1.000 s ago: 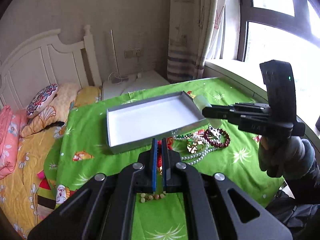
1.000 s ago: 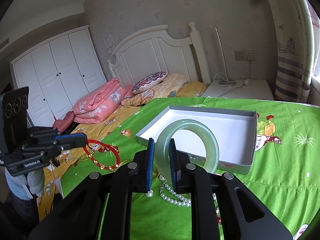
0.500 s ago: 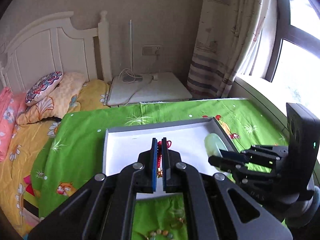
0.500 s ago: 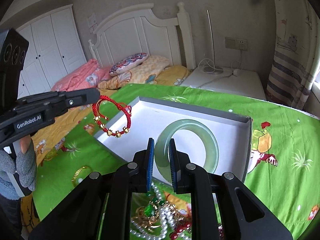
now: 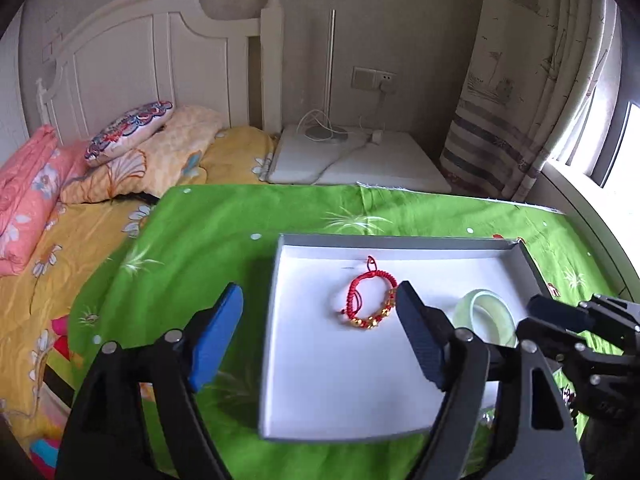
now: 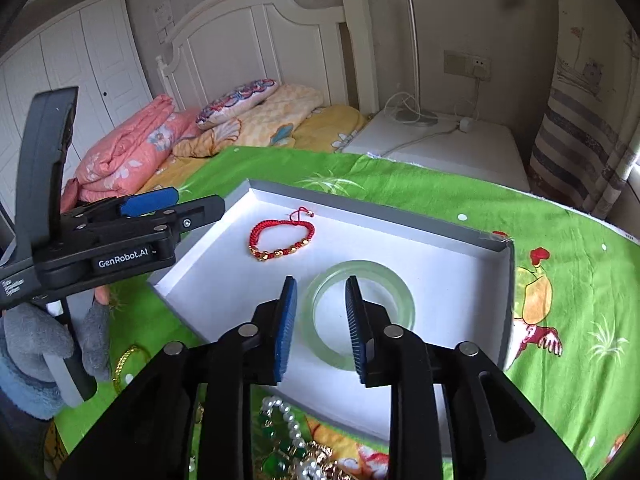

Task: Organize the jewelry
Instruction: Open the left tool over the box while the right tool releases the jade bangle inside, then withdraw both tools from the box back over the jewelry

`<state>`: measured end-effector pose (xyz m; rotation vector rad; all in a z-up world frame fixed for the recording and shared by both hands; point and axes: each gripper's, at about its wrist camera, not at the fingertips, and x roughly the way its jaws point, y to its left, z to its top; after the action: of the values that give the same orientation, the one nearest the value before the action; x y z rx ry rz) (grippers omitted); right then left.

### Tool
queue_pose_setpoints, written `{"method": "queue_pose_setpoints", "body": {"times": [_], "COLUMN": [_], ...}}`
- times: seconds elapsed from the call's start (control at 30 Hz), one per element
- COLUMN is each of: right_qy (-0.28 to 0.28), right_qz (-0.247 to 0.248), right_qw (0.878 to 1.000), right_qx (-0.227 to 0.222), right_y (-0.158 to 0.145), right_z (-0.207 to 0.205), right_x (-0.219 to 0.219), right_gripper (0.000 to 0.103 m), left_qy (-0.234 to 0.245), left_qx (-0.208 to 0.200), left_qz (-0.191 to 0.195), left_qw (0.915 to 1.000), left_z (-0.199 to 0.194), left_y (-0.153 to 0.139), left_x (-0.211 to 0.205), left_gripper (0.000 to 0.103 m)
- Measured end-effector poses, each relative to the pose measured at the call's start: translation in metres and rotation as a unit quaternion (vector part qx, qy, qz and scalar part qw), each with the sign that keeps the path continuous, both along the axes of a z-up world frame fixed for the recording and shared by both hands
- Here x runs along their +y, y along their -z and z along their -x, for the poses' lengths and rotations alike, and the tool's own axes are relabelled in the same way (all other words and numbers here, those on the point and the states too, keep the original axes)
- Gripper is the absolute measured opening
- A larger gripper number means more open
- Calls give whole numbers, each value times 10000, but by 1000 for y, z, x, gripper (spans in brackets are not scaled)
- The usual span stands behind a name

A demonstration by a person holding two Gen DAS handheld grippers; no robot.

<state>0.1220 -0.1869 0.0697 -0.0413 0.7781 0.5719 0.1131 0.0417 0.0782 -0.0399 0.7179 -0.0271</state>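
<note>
A shallow grey box with a white floor (image 5: 344, 376) (image 6: 440, 236) lies on the green cloth. A red cord bracelet with gold beads (image 5: 370, 300) (image 6: 280, 238) lies flat inside it. A pale green jade bangle (image 5: 486, 316) (image 6: 362, 312) lies flat inside it too. My left gripper (image 5: 318, 334) is open wide and empty above the box's left side; it also shows in the right wrist view (image 6: 176, 206). My right gripper (image 6: 320, 324) is open, its jaws astride the near rim of the bangle without gripping it; it also shows in the left wrist view (image 5: 560, 320).
A pile of pearl, green and gold jewelry (image 6: 292, 440) lies on the cloth in front of the box. A gold bangle (image 6: 124, 364) lies at the left. The bed with pillows (image 5: 128, 152) and a white nightstand (image 5: 360, 160) stand behind.
Both grippers have opened. The red bracelet has dropped from my left gripper into the box, and the jade bangle has left my right gripper and lies flat in the box.
</note>
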Motion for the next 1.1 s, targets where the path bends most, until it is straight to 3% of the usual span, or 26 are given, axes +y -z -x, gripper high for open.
{"method": "queue_pose_setpoints", "body": {"times": [0.1,0.13,0.17,0.2,0.23,0.3,0.5,0.63,0.7,0.77,0.93,1.1], "right_qy": [63,118,205,311,416,566,711,661,663,655,744,659], "right_qz": [-245,-307,-363,-429,-510,-579,-554,-524,-376,-350,-362,29], "right_qw": [9983,9966,9939,9899,9843,9788,9878,9911,9925,9941,9947,9957], "right_qx": [-519,-756,-1025,-1316,-1636,-1881,-1274,-1033,-951,-787,-615,-647], "right_y": [-15,-21,-25,-30,-33,-34,-15,4,13,20,25,25], "right_z": [41,56,74,91,109,132,151,169,177,182,179,177], "right_x": [-22,-31,-40,-48,-58,-71,-95,-100,-99,-101,-105,-90], "right_gripper": [55,72,80,95,98,98,98,97,97,95,94,90], "left_qy": [-205,-258,-248,-213,-177,-86,-25,-64,-37,39,25,32], "left_qx": [-445,-605,-751,-813,-791,-651,-165,-196,-372,-412,62,37], "left_qz": [-284,-368,-412,-437,-452,-386,268,656,610,648,1092,1249], "left_qw": [9984,9972,9960,9955,9957,9971,9995,9976,9974,9970,9940,9922], "left_z": [47,65,84,101,114,136,182,207,215,215,196,196], "left_y": [-16,-19,-22,-21,-19,-9,32,50,49,49,58,59], "left_x": [12,14,16,18,19,21,36,37,35,35,45,49], "left_gripper": [98,101,101,101,101,101,100,100,99,100,100,100]}}
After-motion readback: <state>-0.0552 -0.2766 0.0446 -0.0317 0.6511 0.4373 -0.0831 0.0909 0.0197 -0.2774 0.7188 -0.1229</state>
